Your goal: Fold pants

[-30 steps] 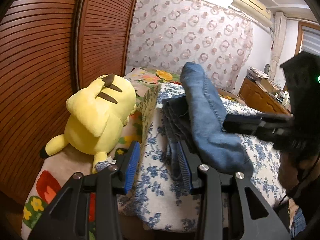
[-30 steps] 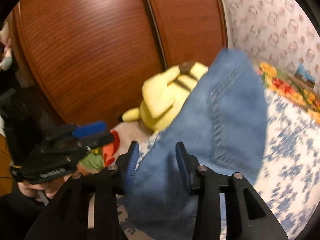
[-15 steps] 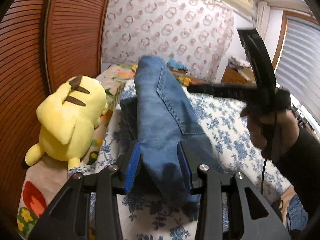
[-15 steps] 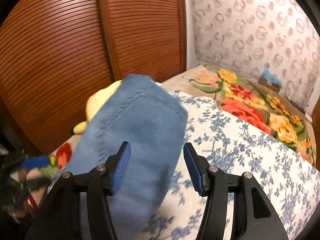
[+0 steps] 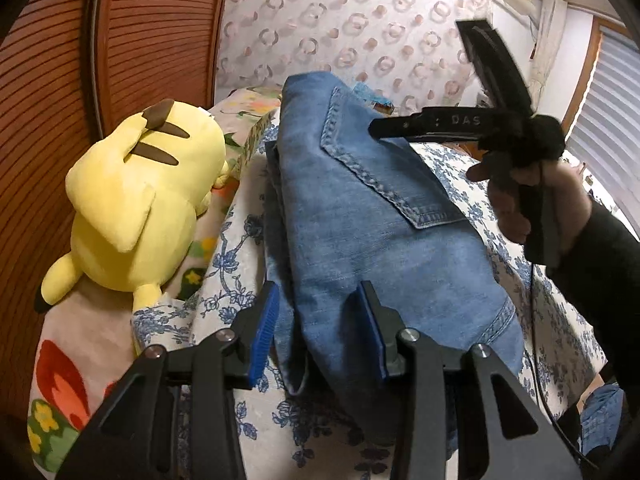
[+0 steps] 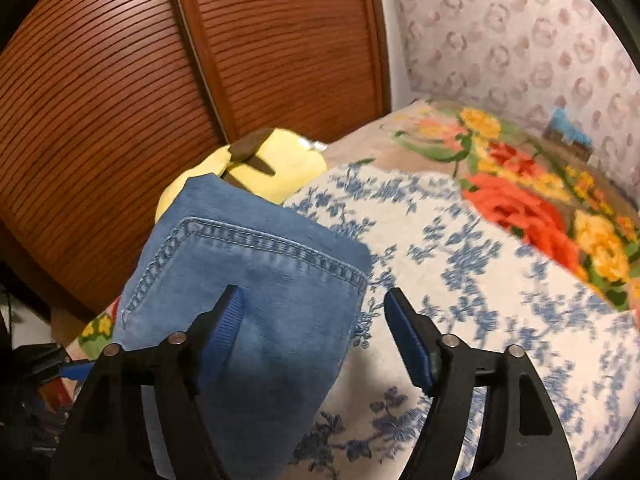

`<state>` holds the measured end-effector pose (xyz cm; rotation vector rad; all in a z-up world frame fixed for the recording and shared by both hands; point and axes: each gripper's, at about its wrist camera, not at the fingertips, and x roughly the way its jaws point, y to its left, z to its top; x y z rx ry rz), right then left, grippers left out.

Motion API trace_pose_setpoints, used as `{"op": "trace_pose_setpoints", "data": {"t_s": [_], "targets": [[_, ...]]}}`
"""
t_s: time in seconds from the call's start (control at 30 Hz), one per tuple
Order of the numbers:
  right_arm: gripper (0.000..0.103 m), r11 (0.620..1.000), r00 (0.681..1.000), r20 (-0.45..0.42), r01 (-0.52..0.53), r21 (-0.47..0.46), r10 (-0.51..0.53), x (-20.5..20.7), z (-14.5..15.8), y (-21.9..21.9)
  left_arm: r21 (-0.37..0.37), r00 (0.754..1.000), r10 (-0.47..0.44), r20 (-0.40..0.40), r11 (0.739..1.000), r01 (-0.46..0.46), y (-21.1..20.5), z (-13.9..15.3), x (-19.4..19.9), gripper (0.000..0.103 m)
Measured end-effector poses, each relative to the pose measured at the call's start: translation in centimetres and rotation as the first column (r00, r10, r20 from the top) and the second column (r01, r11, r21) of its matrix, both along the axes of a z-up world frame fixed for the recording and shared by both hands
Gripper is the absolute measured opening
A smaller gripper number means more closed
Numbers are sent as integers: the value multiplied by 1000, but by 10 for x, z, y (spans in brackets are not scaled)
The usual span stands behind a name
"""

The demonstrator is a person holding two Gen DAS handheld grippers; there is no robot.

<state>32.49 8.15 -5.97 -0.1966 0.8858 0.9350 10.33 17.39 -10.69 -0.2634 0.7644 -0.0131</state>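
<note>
A home bedroom: floral-covered bed (image 6: 460,280), plush toy (image 5: 136,200), slatted wardrobe doors (image 6: 160,80).

The folded pants (image 5: 360,216) lie on the printed sheet (image 5: 224,280) that covers the bed, with the plush toy (image 5: 136,196) just to their left on the flowered blanket (image 5: 60,364), which also spreads behind the sheet toward the patterned wall (image 5: 360,20). The slatted wardrobe doors (image 5: 120,40) stand left of the bed, behind the toy. The left gripper (image 5: 318,328) straddles the near end of the pants, seemingly pressing it, while the right gripper (image 6: 314,328), its jaws opening, hangs over their right edge, one finger above the cloth and the other over the sheet.
</note>
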Motion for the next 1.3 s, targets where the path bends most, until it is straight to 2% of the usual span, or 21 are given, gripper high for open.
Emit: {"op": "trace_pose_setpoints", "data": {"t_s": [0.13,0.27,0.33,0.37,0.5,0.6,0.7,0.83,1.0,1.17,1.3], "targets": [[77,997,991,-129,-29,67,38,13,-17,1,-26,1000,-6,21,1000,6,2,-3,-5,39],[77,994,981,-179,-57,89,73,12,-22,6,-70,1000,-7,26,997,9,7,-6,-10,36],[72,993,980,-182,-66,93,82,9,-22,8,-78,1000,-10,26,997,12,6,-6,-11,32],[67,993,980,-179,-71,94,87,7,-22,9,-90,1000,-14,25,996,16,5,-6,-12,27],[44,991,984,-142,-92,100,106,-1,-17,7,-99,999,-26,30,995,29,3,-7,-11,10],[33,989,992,-78,-90,114,99,-11,-5,5,-91,999,-23,40,996,27,2,-2,-14,4],[27,984,994,-5,-107,142,109,-25,15,8,-87,998,-28,53,996,33,4,5,-17,0],[25,980,992,68,-112,167,102,-32,40,16,-72,995,-34,93,997,41,14,20,-14,0],[25,976,994,88,-88,199,72,-10,60,24,-47,989,-28,144,998,35,30,45,2,0],[25,976,992,127,-35,215,8,25,68,33,11,989,-40,145,999,39,49,54,53,0],[25,974,990,120,50,221,-78,66,56,33,43,991,-47,129,998,42,60,54,100,0]]}}
